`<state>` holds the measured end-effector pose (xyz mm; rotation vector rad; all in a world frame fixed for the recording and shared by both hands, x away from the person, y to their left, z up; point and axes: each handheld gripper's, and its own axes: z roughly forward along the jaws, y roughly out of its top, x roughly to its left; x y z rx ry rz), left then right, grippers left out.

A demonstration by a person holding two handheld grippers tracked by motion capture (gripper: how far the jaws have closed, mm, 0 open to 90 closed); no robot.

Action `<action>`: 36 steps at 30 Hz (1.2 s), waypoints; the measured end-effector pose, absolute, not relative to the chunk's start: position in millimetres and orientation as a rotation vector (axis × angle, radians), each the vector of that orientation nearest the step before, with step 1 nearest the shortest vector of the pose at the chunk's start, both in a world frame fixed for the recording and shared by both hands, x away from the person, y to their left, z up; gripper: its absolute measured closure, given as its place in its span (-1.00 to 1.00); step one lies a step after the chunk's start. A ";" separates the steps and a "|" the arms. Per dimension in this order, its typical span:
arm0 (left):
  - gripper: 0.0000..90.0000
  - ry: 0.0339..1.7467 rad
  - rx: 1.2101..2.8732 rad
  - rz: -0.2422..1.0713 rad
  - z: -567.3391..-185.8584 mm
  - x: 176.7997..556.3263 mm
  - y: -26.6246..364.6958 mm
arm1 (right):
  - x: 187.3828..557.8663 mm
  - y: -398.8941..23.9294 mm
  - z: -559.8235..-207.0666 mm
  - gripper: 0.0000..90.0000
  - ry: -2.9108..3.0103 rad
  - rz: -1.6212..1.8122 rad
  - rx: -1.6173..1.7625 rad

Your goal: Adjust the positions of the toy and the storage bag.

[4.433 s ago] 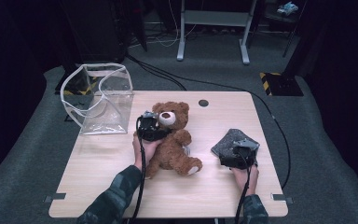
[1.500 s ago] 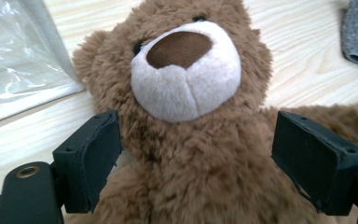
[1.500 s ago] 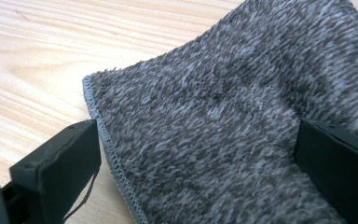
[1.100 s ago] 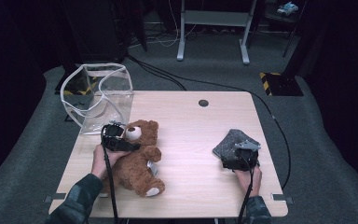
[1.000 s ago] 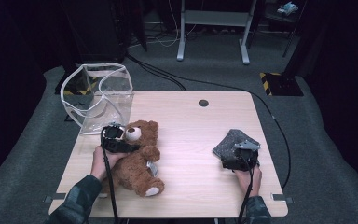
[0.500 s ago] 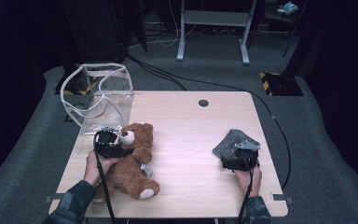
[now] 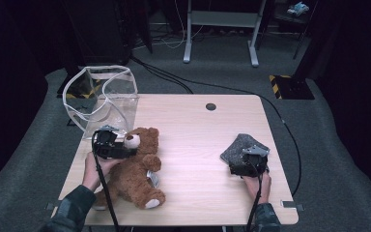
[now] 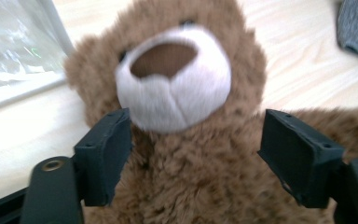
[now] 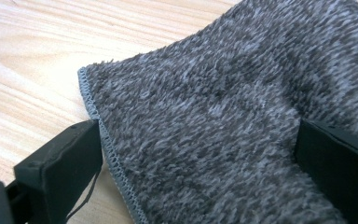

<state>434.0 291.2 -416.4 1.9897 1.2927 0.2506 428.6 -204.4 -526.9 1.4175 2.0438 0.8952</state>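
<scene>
**Bear set down by the bag — letting go clean**

Bear lies on its back at the table's left front, head toward the clear bag, which stands open just behind it at the left rear corner. Head near the bag's lower edge; touching or not, cannot tell.

Left gripper: jaws spread either side of the bear's neck, and they have just been opening. Fur sits between them, but the pads look clear of it on both sides, so no pinch. From above the left gripper sits over the bear's head.

Right gripper: jaws wide apart, the grey cloth lying flat between them, nothing clamped. The cloth rests at the right front, well apart from the bear.

Judgement: the step looks like a release, with a regrip likely before the bear goes to the bag.

- Lift straight off; long fur can catch on a pad edge and drag the head.
- For a regrip, take the torso rather than the neck. A soft neck folds and the body swings.
- Watch the bag: thin walls, light, easy to knock over.
- Keep the right hand quiet on the cloth.
</scene>
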 end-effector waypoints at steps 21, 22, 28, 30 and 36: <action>-0.59 1.314 1.915 0.413 -362.3 460.9 312.5 | 378.9 -231.1 -503.8 -1.00 2.015 0.991 1.385; -0.59 1.316 1.911 0.422 -360.8 462.3 313.3 | 373.8 -233.7 -504.8 -1.00 2.002 0.993 1.387; -0.60 1.328 1.893 0.485 -351.4 472.8 321.1 | 363.4 -243.3 -515.9 -1.00 2.014 0.959 1.446; -0.60 1.337 1.880 0.495 -349.6 476.5 323.7 | 362.7 -245.9 -520.6 -1.00 2.019 0.940 1.448; -0.59 1.366 1.834 0.577 -341.3 489.7 327.6 | 360.0 -250.1 -526.2 -1.00 2.025 0.901 1.444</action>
